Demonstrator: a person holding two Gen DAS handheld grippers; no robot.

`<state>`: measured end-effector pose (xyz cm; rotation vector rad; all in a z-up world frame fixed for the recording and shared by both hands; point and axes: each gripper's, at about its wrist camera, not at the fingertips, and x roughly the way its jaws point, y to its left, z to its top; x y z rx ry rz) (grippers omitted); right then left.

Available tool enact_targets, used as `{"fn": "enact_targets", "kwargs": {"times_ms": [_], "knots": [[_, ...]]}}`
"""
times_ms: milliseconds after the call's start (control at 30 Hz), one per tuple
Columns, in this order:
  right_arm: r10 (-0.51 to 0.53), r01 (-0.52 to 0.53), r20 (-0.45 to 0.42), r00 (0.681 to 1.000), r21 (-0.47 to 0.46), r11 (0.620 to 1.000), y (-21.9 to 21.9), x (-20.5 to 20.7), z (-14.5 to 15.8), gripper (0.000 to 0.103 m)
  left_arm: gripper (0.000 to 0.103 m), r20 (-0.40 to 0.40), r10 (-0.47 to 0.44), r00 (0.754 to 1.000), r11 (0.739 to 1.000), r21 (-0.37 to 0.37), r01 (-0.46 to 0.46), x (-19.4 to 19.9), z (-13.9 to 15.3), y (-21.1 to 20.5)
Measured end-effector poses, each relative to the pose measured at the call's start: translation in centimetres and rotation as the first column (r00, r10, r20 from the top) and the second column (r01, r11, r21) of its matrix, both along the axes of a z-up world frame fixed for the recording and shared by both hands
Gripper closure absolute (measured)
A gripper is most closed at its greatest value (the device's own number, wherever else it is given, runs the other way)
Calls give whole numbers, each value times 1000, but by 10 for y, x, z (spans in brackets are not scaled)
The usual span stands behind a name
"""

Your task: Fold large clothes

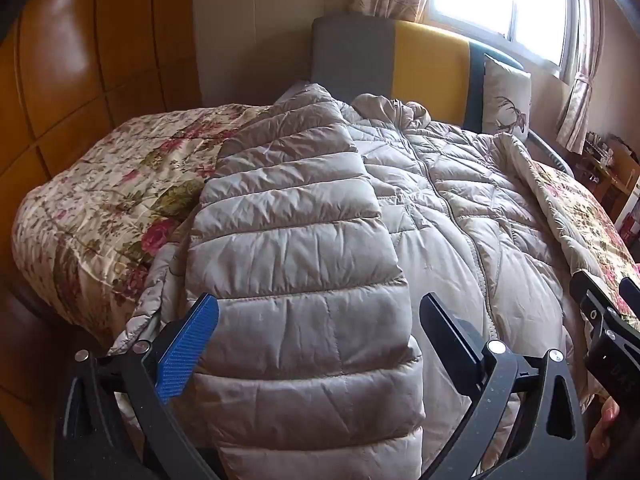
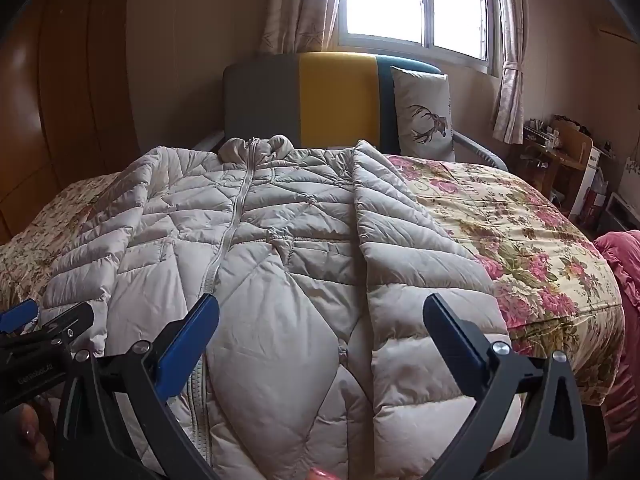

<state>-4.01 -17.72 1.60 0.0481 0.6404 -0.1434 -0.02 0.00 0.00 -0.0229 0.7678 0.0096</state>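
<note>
The beige puffer jacket [image 2: 256,240] lies zipped, front up, on the floral quilt [image 2: 520,240], both sleeves folded in over its body, with the left gripper [image 1: 320,340] and right gripper [image 2: 320,340] gaping empty above its near hem.

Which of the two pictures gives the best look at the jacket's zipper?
The right wrist view: the zipper runs unobstructed from collar to hem. In the left wrist view the zipper is off-centre, beside a folded-over sleeve.
</note>
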Motion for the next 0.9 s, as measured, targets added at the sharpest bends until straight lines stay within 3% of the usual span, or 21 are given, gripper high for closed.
{"fn": "enact_targets", "kwargs": {"times_ms": [900], "knots": [[3,-2,-11,1000,28,1000,-4,5,-4,2,4,-13,6,1000,1000,11,-6,2,-4,4]]}}
